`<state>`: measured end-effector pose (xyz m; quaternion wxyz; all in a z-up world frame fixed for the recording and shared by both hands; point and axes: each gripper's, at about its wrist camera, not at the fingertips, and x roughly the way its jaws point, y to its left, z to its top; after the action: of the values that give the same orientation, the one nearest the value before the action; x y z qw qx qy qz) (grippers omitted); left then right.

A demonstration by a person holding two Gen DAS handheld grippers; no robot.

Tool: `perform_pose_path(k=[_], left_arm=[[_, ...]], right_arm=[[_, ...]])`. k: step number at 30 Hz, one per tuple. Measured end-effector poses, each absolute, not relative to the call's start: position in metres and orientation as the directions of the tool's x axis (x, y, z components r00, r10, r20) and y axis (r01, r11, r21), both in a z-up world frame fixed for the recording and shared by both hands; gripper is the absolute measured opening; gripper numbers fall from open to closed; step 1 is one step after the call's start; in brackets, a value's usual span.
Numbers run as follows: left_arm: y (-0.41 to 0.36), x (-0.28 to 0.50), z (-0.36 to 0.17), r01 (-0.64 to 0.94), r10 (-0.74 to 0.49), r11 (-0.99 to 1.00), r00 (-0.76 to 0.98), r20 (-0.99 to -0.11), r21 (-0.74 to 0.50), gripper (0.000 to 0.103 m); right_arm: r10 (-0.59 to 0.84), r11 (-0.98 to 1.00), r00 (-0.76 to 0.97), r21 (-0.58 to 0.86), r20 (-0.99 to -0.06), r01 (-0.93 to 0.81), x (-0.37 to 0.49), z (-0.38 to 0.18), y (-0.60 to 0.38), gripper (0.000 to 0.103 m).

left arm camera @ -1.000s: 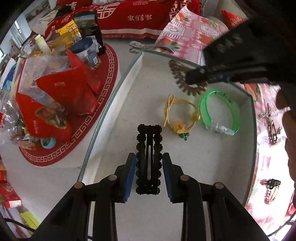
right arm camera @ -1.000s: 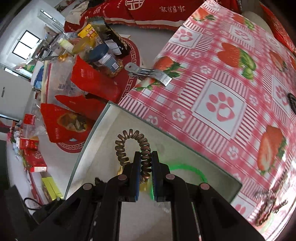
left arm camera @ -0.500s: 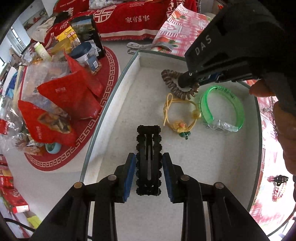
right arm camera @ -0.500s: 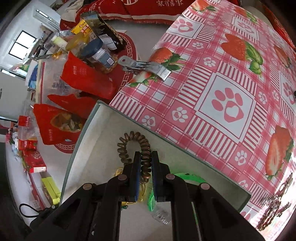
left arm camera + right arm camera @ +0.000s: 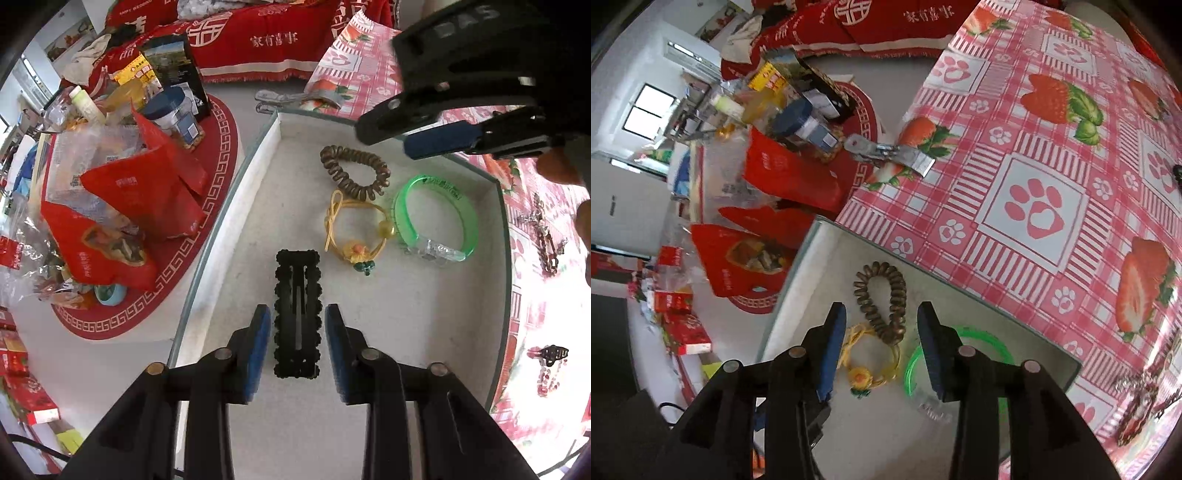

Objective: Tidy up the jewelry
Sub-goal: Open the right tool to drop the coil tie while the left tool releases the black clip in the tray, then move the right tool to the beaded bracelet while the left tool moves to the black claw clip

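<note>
Left gripper (image 5: 297, 325): jaws opening, blue pads clear of the black hair clip (image 5: 297, 314) on both sides, so released. Clip lies flat on tray (image 5: 406, 332) floor between the fingers, long axis running along them. Pointing steeply down into the near part of the tray.

Right gripper (image 5: 881, 332): jaws opening, nothing clamped. Brown spiral hair tie (image 5: 881, 299) lies on tray floor in the gap between the pads, touched by neither as far as visible. Also angled steeply down, hanging above the tray's far corner; in left wrist view seen entering from upper right (image 5: 399, 138), above the hair tie (image 5: 354, 171), with bits of the person's hand (image 5: 557, 168) behind it.

Tray contents, far to near: spiral tie near far wall, yellow cord bracelet (image 5: 356, 230) just beside it and touching or overlapping its lower loop, green bangle (image 5: 436, 218) just right of the bracelet, black clip nearest the left gripper, apart from the rest.

Tray sits on strawberry-and-paw tablecloth (image 5: 1034, 184). More jewelry pieces on the cloth right of the tray (image 5: 543, 236), too blown out to identify.
</note>
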<state>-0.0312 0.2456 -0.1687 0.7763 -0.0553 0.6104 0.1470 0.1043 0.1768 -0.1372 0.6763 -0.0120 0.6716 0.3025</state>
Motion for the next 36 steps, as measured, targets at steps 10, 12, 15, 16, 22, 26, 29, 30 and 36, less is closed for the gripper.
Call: perform_pose_path(k=[10,12,15,16,22,26,29,30,36], left_arm=[[0.241,-0.026,-0.146,-0.312,0.193,0.944,0.255,-0.948,0.109,0.103],[0.24,-0.024,-0.145,-0.32,0.188,0.942,0.253,-0.949,0.101,0.103],[0.235,-0.02,-0.146,-0.321,0.196,0.94,0.242,-0.95,0.113,0.103],[0.233,-0.019,-0.147,-0.315,0.201,0.941,0.237,-0.95,0.121,0.103],[0.205,-0.011,-0.141,-0.249,0.199,0.959,0.239,-0.95,0.138,0.103],[0.184,-0.003,-0.139,-0.218,0.207,0.964,0.247,-0.947,0.154,0.103],[0.167,0.005,-0.143,-0.184,0.188,0.972,0.222,-0.957,0.149,0.103],[0.161,0.007,-0.144,-0.168,0.172,0.976,0.215,-0.961,0.137,0.103],[0.115,0.017,-0.14,-0.069,0.102,0.994,0.23,-0.968,0.088,0.103]], right_arm=[[0.433,0.847,-0.028,0.417,-0.901,-0.331,0.096,-0.105,0.119,0.049],[0.429,0.859,-0.011,0.412,-0.903,-0.305,0.093,-0.101,0.104,0.055],[0.423,0.873,0.008,0.404,-0.906,-0.273,0.09,-0.096,0.08,0.056],[0.418,0.879,0.014,0.4,-0.908,-0.26,0.088,-0.095,0.07,0.06],[0.407,0.903,0.043,0.395,-0.912,-0.171,0.078,-0.087,0.012,0.075],[0.381,0.923,0.072,0.375,-0.922,-0.088,0.07,-0.086,-0.034,0.084],[0.347,0.938,0.088,0.347,-0.934,-0.016,0.062,-0.087,-0.075,0.084],[0.342,0.939,0.091,0.343,-0.935,0.001,0.06,-0.087,-0.084,0.084],[0.292,0.947,0.102,0.302,-0.951,0.107,0.046,-0.092,-0.145,0.084]])
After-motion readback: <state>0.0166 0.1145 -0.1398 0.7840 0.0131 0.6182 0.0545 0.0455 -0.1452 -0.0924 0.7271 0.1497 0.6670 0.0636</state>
